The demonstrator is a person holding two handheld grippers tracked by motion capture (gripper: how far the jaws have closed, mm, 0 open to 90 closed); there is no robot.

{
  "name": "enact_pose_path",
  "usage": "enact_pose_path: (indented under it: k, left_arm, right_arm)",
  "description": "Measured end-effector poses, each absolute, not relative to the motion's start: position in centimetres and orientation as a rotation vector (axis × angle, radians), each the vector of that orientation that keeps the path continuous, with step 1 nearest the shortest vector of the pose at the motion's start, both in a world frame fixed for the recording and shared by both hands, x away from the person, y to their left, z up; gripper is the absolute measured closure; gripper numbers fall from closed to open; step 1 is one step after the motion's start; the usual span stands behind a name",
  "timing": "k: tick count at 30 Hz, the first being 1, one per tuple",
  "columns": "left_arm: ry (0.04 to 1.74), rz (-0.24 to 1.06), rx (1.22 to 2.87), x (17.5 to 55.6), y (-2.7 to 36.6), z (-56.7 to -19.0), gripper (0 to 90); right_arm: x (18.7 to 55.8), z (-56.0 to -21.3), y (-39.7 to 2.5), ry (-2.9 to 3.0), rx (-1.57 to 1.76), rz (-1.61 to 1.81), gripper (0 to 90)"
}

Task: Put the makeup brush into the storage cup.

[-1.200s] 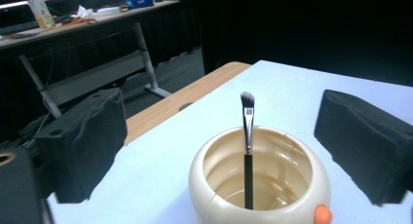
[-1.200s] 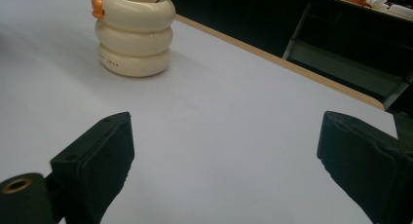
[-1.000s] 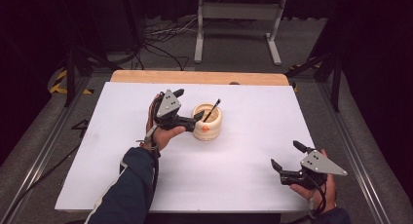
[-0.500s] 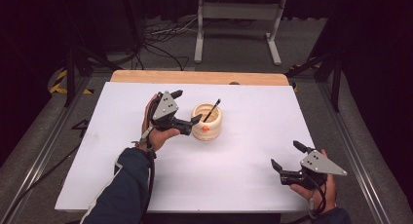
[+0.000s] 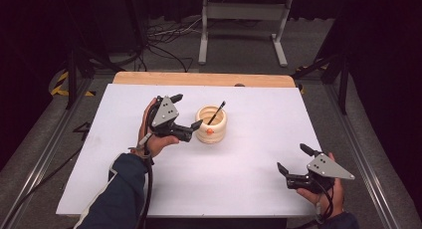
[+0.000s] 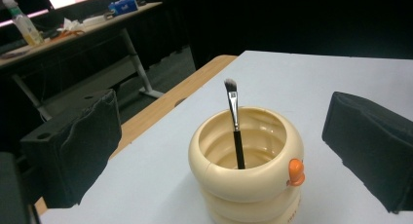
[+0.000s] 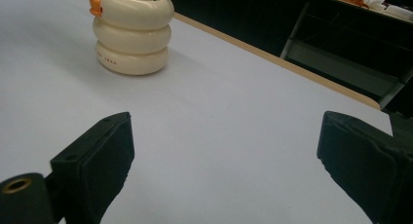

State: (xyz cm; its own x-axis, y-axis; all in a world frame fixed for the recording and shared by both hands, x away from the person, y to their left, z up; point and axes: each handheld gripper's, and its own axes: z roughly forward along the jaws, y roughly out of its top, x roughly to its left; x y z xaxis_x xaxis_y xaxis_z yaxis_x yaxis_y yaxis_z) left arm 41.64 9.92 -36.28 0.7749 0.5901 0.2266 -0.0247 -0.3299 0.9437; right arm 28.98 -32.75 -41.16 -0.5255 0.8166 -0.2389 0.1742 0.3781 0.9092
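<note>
Where the high view looks down on the white table (image 5: 149, 189), a cream ringed cup (image 5: 211, 124) stands upright near the middle, and a makeup brush (image 5: 216, 113) leans in it, its long axis tilted up toward the far right. The left gripper (image 5: 186, 112) sits just beside the cup's left side, jaws spread wide, one tip close to the cup's wall. The right gripper (image 5: 291, 160) rests well apart near the front right corner, jaws likewise released, with bare table all around it. A wooden strip (image 5: 199, 79) borders the far edge.

From the left gripper view, the cup (image 6: 246, 170) stands between the two parted jaws, ahead of them and untouched; the brush (image 6: 235, 121) rises almost straight, bristles up, handle down inside the cup.

From the right gripper view, the cup (image 7: 131, 34) stands far off at upper left, and open white table (image 7: 219, 136) lies between the separated jaws, reaching to the far edge.
</note>
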Motion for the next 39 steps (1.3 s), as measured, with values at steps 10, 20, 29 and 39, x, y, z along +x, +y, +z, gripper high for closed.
enact_pose_path:
  k: [10,20,29,39]
  left_arm:
    - [0.439,0.686,1.842,40.9,10.6,-36.4,1.8]
    - [0.445,0.713,1.868,40.1,11.6,-36.4,2.6]
    - [0.427,0.716,1.886,39.4,12.3,-36.2,3.1]
    - [0.407,0.738,1.91,38.8,13.1,-36.6,3.1]
  right_arm:
    - [29.0,-41.2,-32.7,1.936,0.854,1.156,6.8]
    - [29.0,-41.2,-32.6,1.94,0.851,1.153,6.8]
    - [29.0,-41.2,-32.6,1.943,0.848,1.152,6.9]
    - [29.0,-41.3,-32.5,1.951,0.848,1.147,6.8]
